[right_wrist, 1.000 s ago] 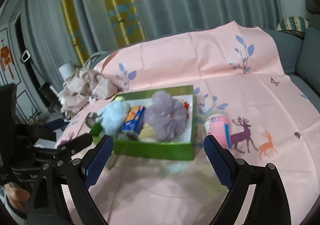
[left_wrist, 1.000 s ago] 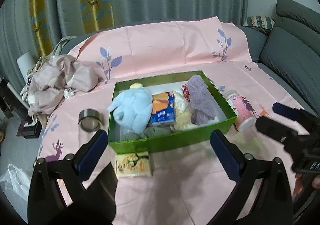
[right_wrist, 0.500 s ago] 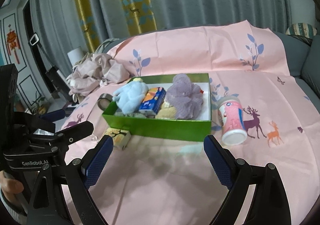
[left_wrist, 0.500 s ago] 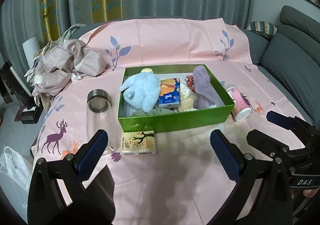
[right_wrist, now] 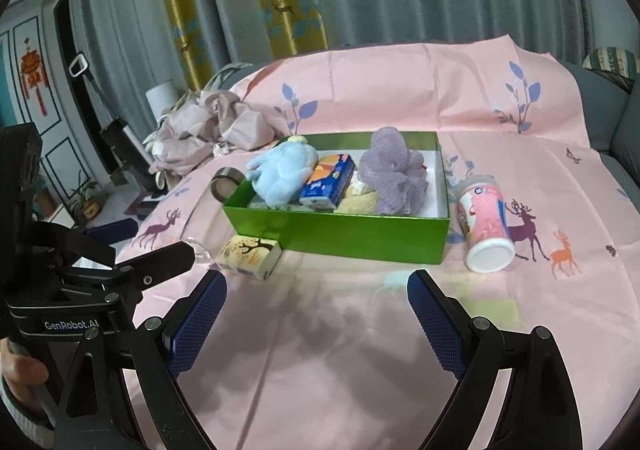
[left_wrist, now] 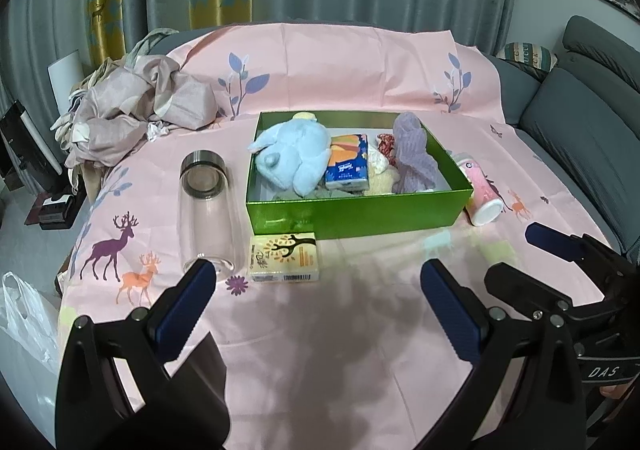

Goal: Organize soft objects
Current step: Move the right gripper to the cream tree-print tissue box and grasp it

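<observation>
A green box sits mid-table on the pink cloth. In it lie a light blue plush toy, a blue and orange tissue pack, a purple bath pouf and pale yellow soft items. My left gripper is open and empty, held back from the box. My right gripper is open and empty too; it also shows at the right of the left wrist view.
A yellow tissue pack lies in front of the box. A clear glass jar lies left of it. A pink canister lies right of the box. Crumpled beige cloth is piled at the far left. A grey sofa stands right.
Both grippers have pulled back and risen away from the box, so it looks smaller and farther. Both stay open and empty. Nothing on the table moved.
</observation>
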`<state>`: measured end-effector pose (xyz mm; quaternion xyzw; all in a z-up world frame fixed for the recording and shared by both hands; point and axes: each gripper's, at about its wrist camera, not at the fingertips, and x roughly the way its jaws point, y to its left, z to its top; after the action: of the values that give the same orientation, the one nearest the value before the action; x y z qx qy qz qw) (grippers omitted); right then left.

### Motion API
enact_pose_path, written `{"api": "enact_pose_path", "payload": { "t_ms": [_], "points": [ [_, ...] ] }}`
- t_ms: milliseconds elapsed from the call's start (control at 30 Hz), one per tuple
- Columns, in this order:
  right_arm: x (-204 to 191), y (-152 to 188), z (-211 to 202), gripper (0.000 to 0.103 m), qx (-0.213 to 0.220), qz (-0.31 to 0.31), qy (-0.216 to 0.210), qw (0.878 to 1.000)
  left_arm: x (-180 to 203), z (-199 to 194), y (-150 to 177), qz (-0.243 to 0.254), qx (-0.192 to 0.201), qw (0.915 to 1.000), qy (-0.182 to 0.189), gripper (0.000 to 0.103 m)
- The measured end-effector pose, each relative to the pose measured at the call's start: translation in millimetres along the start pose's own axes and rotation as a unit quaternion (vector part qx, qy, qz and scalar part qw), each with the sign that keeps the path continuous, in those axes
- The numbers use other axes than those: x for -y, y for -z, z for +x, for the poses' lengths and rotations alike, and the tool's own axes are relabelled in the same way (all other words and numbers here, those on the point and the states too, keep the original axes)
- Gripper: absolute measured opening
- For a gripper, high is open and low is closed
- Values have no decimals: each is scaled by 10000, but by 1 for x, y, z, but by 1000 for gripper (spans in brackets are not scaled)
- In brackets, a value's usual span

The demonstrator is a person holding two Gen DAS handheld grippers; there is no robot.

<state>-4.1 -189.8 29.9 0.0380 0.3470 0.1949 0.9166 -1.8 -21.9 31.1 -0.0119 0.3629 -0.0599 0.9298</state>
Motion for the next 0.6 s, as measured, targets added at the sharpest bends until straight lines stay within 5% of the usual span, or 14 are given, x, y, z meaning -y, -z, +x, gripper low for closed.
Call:
{"api": "enact_pose_path", "payload": {
  "t_ms": [600],
  "points": [
    [-11,13,19,92,-248,-159,48,9996,-26,20,20,-269,-333,9989,207,102]
  ]
}}
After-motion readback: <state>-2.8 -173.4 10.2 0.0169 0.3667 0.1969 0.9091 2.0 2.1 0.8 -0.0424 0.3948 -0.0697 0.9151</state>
